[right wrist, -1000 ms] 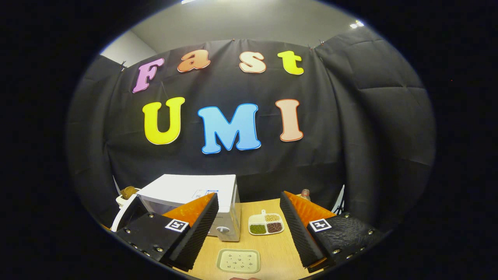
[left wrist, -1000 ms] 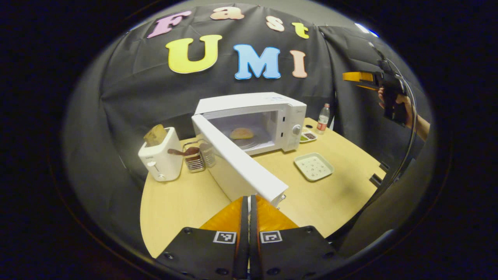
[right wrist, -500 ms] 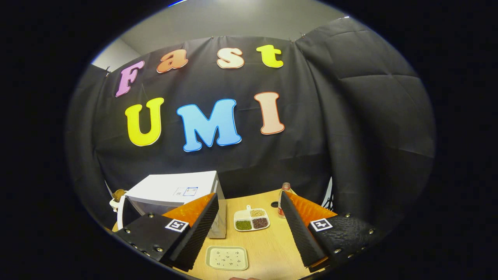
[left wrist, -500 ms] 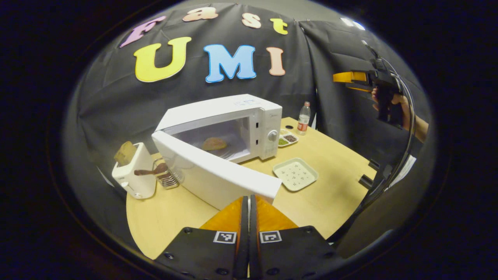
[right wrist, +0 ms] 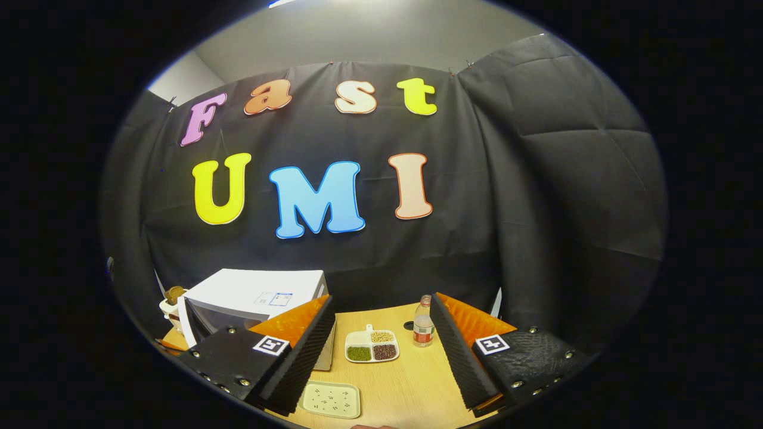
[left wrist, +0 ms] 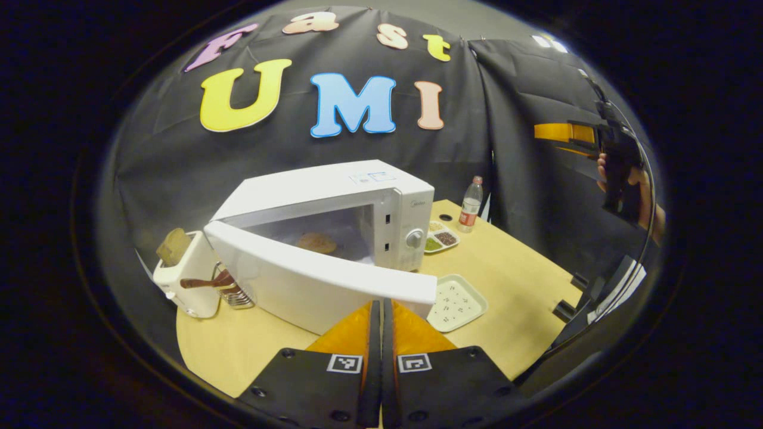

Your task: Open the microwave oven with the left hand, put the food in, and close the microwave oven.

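2 tongs unchanged, left (left wrist: 377,333) together, right (right wrist: 381,345) apart; microwave door (left wrist: 322,280) now nearer closed than before.

Microwave oven (left wrist: 325,196) glossy white plastic; table (left wrist: 512,286) smooth pale wood; bottle (left wrist: 470,205) clear plastic

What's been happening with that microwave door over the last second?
The microwave door has swung partway shut, pushed by the closed left gripper at its free edge. The food stays inside the microwave. The right gripper stays open, held up and apart; the tray and toaster haven't moved.
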Tool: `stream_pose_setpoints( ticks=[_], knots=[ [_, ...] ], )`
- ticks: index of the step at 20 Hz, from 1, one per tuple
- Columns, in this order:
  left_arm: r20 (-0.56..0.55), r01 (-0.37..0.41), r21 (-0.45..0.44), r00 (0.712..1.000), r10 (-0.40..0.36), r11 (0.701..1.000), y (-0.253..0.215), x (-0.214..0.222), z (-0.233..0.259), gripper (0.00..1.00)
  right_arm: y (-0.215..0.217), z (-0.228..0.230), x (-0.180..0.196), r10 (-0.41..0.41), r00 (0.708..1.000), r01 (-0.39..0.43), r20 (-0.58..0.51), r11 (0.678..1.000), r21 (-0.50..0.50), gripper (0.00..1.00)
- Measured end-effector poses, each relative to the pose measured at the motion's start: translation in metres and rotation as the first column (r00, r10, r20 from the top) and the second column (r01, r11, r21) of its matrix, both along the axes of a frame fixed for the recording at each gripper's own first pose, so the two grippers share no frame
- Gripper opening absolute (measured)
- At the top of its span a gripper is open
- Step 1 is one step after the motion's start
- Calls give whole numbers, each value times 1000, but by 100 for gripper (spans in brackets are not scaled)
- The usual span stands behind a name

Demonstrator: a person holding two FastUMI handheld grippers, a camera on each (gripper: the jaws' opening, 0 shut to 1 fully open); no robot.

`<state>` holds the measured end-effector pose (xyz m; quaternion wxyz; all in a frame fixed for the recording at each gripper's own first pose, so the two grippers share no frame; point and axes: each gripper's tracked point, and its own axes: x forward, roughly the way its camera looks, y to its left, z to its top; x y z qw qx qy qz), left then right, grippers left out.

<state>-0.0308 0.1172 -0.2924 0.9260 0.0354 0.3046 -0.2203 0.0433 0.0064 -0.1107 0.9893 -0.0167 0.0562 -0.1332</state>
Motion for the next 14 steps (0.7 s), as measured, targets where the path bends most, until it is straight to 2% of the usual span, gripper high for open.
stream_pose_setpoints(
  ticks=[5,10,11,14],
  knots=[
    [22,-10,0,1000,10,1000,-24,27,1,8,-11,2,2,4,1000,-4,-2,1000,-1,98],
    [50,-56,-74,997,60,996,-39,60,8,8,-20,5,0,0,1000,0,1,1000,-11,98],
    [48,-61,-82,997,65,995,-41,64,8,10,-21,5,1,0,1000,0,-3,1000,-12,98],
    [43,-68,-78,996,72,995,-44,75,3,8,-27,6,-1,-5,1000,5,-7,1000,-18,98]
  ],
)
